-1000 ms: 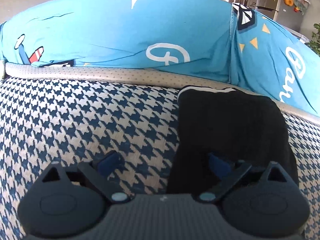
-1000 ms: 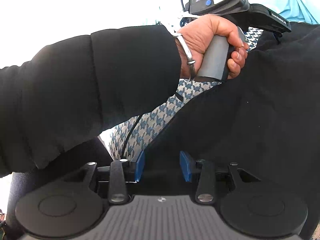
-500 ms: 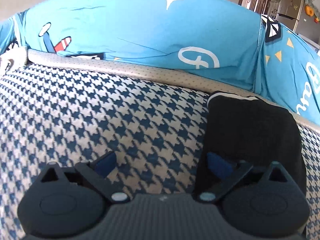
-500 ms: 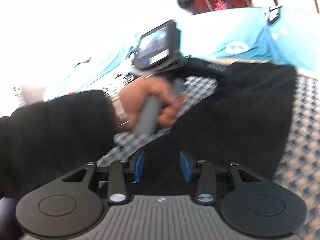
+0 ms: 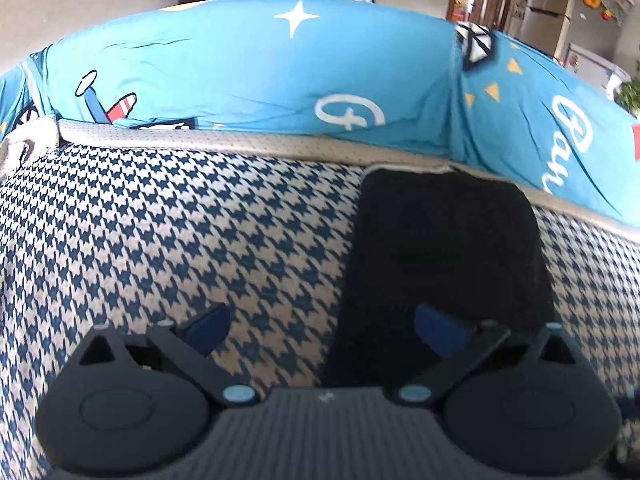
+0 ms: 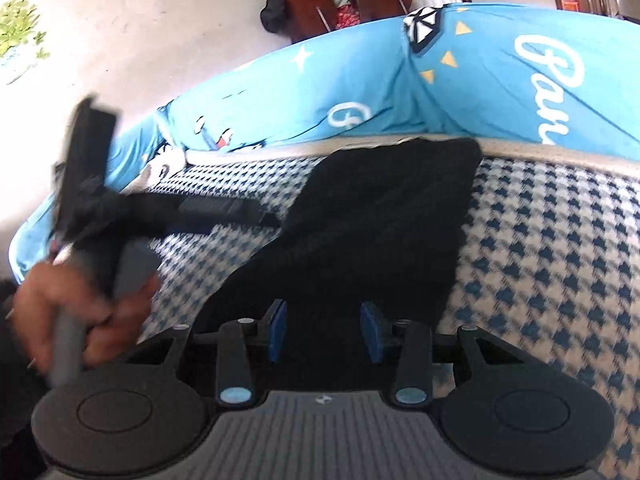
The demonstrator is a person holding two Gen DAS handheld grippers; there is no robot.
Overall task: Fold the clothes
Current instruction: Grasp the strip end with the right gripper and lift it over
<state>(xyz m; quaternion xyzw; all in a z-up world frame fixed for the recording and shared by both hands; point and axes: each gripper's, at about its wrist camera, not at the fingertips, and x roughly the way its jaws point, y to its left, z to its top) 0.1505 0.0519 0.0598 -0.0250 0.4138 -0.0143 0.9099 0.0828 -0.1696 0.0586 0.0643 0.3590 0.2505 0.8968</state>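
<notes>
The big checked sofa seat (image 5: 160, 240) fills the frame, the folded black cloth (image 5: 448, 256) lies right of middle, and low down the left gripper (image 5: 320, 328) and right gripper (image 6: 323, 330) gape with nothing held, so a careless bump could undo the fold.

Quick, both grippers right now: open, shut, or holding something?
Left gripper: open wide, holding nothing, above the black garment.
Right gripper: partly open, nothing pinched, garment beneath.
</notes>
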